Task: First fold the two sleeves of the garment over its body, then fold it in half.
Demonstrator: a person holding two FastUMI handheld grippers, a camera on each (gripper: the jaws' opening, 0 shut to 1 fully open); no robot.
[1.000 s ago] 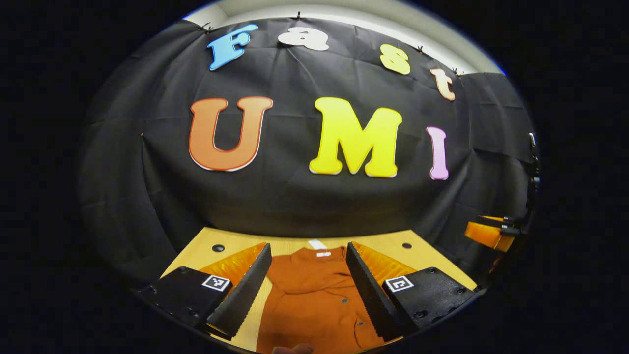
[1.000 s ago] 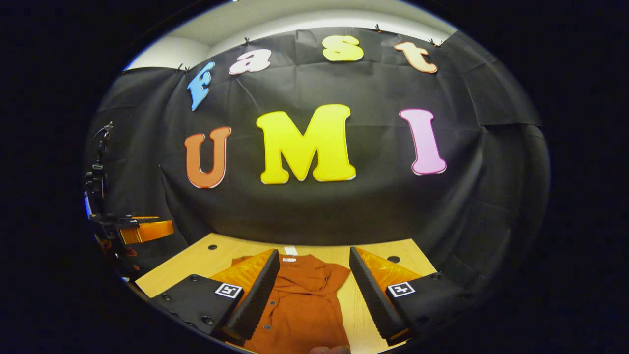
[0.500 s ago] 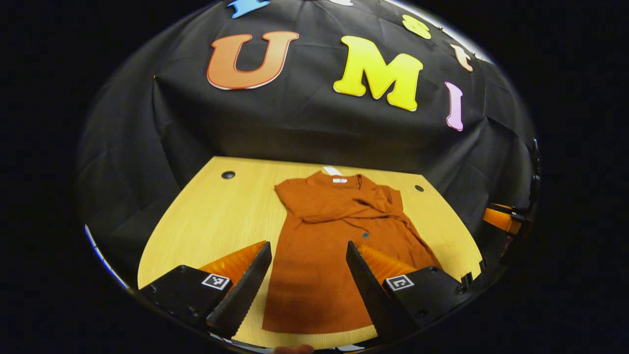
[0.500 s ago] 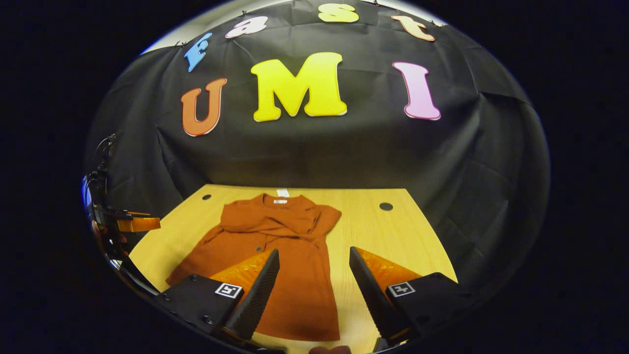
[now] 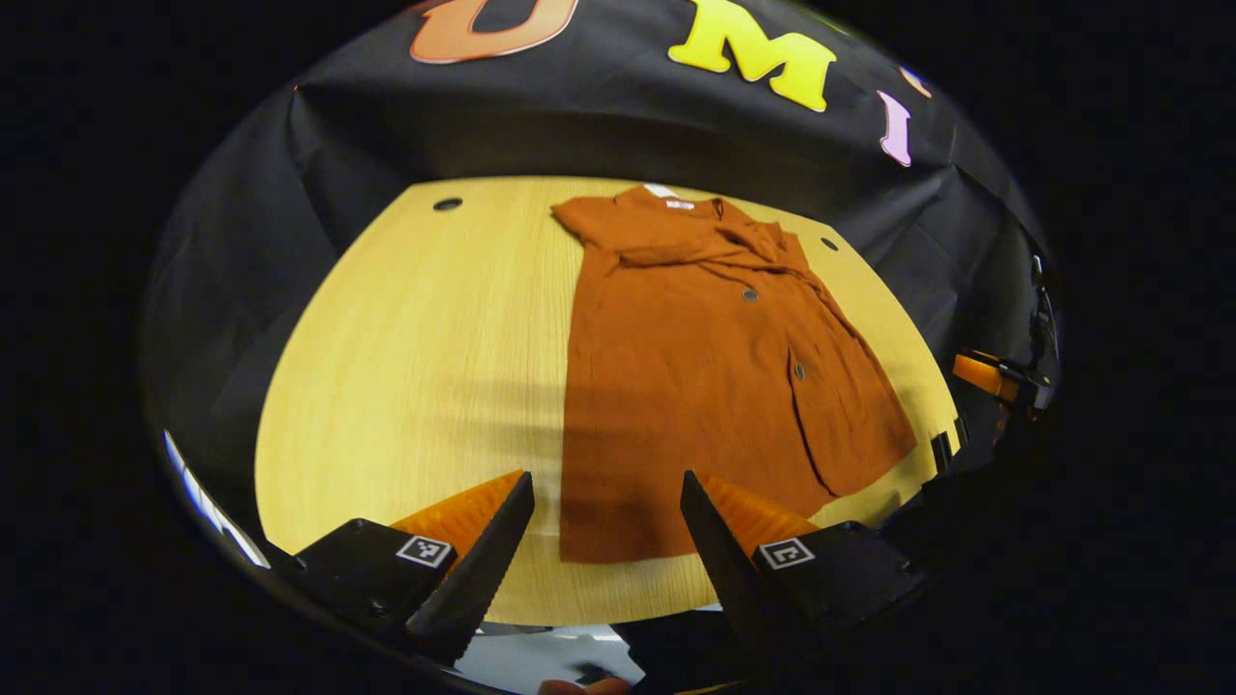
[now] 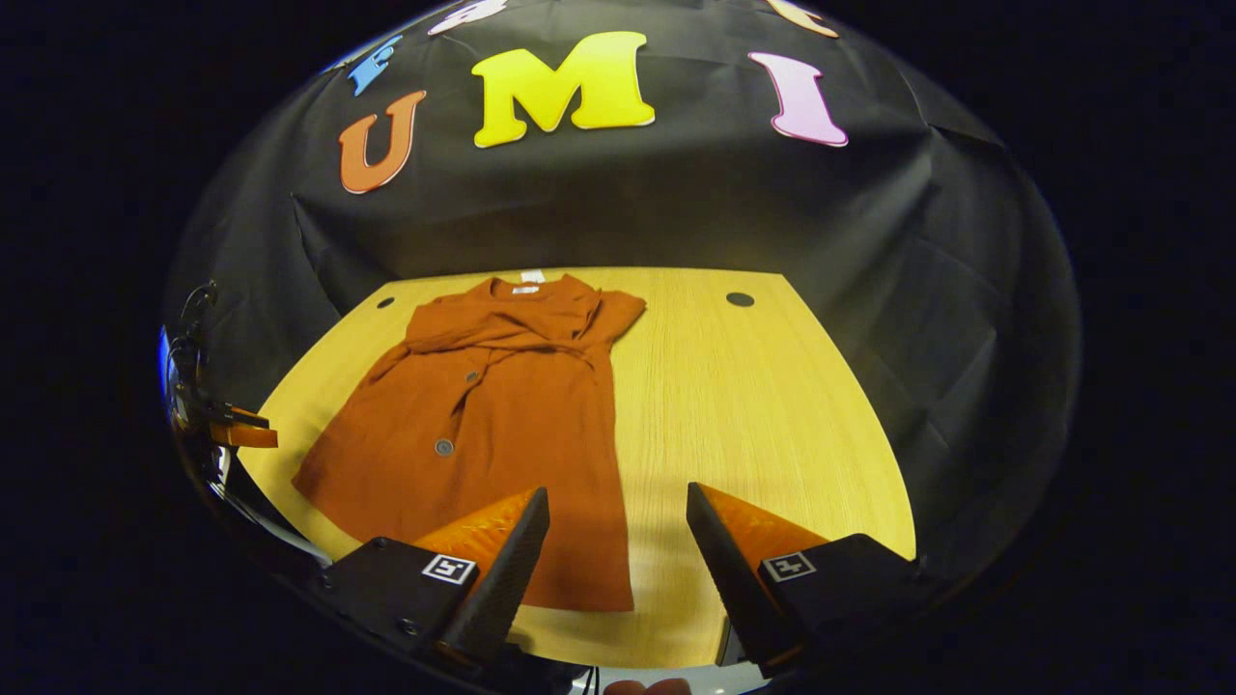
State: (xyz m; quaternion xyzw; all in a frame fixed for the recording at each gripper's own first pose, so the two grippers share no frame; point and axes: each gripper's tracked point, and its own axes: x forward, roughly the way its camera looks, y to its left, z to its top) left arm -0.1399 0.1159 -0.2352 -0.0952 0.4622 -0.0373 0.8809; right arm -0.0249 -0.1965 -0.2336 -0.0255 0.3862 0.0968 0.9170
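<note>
Rust garment point(image 5: 705, 376) x1, on table point(image 5: 425, 347) | 2 grippers: fingers spread, empty

Light from overhead, bright on my tabletop point(image 5: 415, 367); soft gripper shadows near its front edge. Sharp focus, heavy fisheye bending at edges.

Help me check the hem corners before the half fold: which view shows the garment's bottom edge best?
The left gripper view: the garment shows its hem between the open left tool. In the right gripper view, the right tool covers part of it.
</note>
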